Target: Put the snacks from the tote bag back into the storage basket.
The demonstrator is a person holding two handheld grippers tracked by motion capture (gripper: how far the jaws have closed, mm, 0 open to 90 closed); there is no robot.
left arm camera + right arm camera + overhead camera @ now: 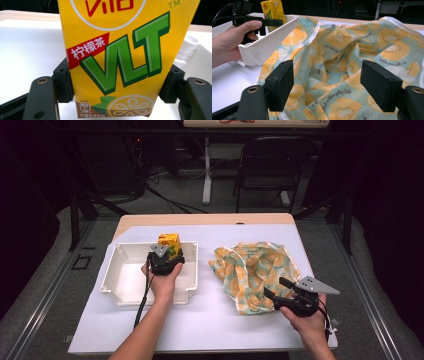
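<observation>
A yellow lemon-tea carton (169,241) (117,50) stands upright at the far right of a white tray (115,290). My left gripper (168,252) (117,85) is shut on it, a pad pressing each side near the base. In the right gripper view the carton (273,10), the left gripper (271,23) and the tray's corner (269,42) appear at the upper left. A crumpled cloth (255,270) (342,50) printed with orange and kiwi slices lies right of the tray. My right gripper (275,287) (328,87) is open at the cloth's near edge, jaws apart just above the fabric.
A white sheet (210,320) covers the wooden table (200,219), with bare room in front of the tray and cloth. The cloth's left edge lies against the tray's right wall. Behind the table are a black chair (272,165), a desk leg (206,175) and floor cables.
</observation>
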